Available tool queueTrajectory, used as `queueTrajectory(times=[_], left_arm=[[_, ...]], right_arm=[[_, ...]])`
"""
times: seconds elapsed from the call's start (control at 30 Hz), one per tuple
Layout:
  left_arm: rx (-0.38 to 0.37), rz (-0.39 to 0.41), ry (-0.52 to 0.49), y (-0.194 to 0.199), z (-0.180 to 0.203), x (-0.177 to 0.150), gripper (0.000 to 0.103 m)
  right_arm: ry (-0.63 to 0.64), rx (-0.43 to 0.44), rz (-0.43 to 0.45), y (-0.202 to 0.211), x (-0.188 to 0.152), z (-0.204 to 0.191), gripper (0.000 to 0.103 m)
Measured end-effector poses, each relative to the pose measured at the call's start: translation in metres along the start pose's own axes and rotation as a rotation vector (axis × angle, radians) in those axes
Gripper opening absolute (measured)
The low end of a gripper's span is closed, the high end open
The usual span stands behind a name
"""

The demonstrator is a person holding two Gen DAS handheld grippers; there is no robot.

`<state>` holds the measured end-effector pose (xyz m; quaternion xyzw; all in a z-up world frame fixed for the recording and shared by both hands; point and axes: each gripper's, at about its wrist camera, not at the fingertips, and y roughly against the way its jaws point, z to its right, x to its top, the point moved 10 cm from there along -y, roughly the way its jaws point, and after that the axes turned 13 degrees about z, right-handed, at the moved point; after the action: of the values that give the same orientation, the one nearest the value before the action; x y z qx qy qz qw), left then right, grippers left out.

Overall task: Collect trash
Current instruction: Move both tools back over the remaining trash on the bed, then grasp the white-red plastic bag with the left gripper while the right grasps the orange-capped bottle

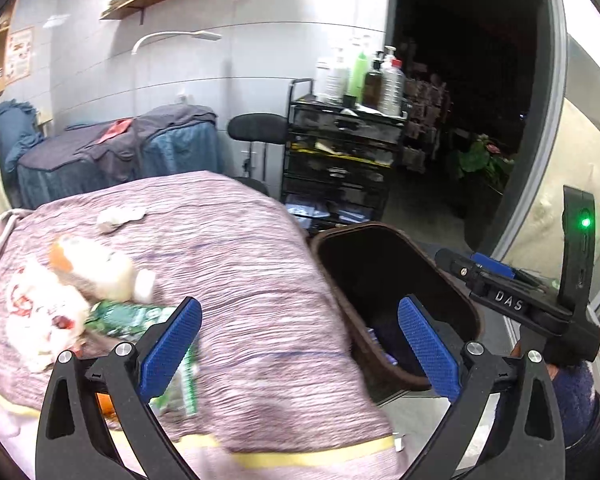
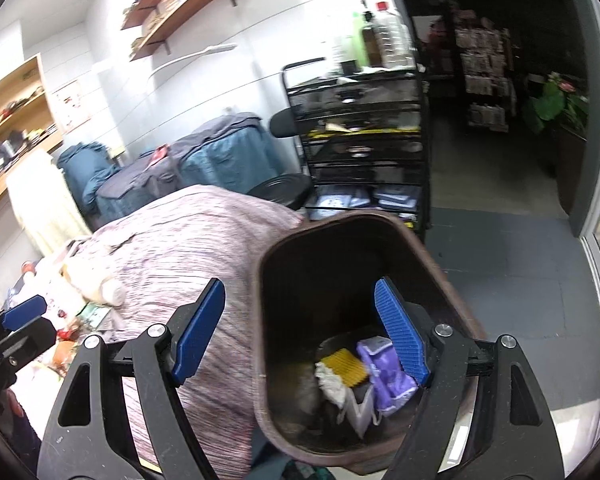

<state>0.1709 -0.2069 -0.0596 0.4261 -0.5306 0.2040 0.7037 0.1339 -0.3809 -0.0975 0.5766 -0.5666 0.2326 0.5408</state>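
Flanking brown bin [image 2: 452, 280] rim: both hand-held grippers released, empty; wrappers [image 1: 128, 316] on bed [image 1: 260, 248].

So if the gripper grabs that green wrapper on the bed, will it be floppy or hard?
Probably floppy: the green wrapper looks thin, flat and crinkled on the bedspread. Likely very light too, so it could slide on the cloth or slip from the pads.

brown bin [image 2: 380, 240] beside the bed holds purple and yellow wrappers [image 2: 384, 372]; more trash [image 1: 116, 316] lies on the bedspread.
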Motion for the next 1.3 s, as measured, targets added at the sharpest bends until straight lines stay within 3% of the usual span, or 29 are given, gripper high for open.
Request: queueTrajectory(times=[0.43, 0.5, 0.67, 0.97, 1.2, 1.3], left_arm=[[0.130, 0.001, 0.104, 0.039, -0.087, -0.015, 0.097], [0.150, 0.000, 0.120, 0.045, -0.101, -0.018, 0.097], [0.220, -0.002, 0.146, 0.061, -0.140, -0.024, 0.097], [0.371, -0.027, 0.221, 0.096, -0.231, -0.047, 0.097], [0.415, -0.067, 0.275, 0.103, -0.279, -0.062, 0.097], [0.412, -0.075, 0.300, 0.098, -0.291, -0.065, 0.097]], right_arm=[[0.113, 0.191, -0.033, -0.014, -0.002, -0.109, 0.078], [0.132, 0.233, -0.045, -0.017, -0.006, -0.131, 0.086], [0.181, 0.336, -0.068, -0.022, -0.013, -0.184, 0.086], [0.262, 0.512, -0.172, -0.033, -0.039, -0.270, 0.087], [0.319, 0.605, -0.262, -0.042, -0.066, -0.322, 0.087], [0.368, 0.588, -0.280, -0.054, -0.072, -0.334, 0.087]])
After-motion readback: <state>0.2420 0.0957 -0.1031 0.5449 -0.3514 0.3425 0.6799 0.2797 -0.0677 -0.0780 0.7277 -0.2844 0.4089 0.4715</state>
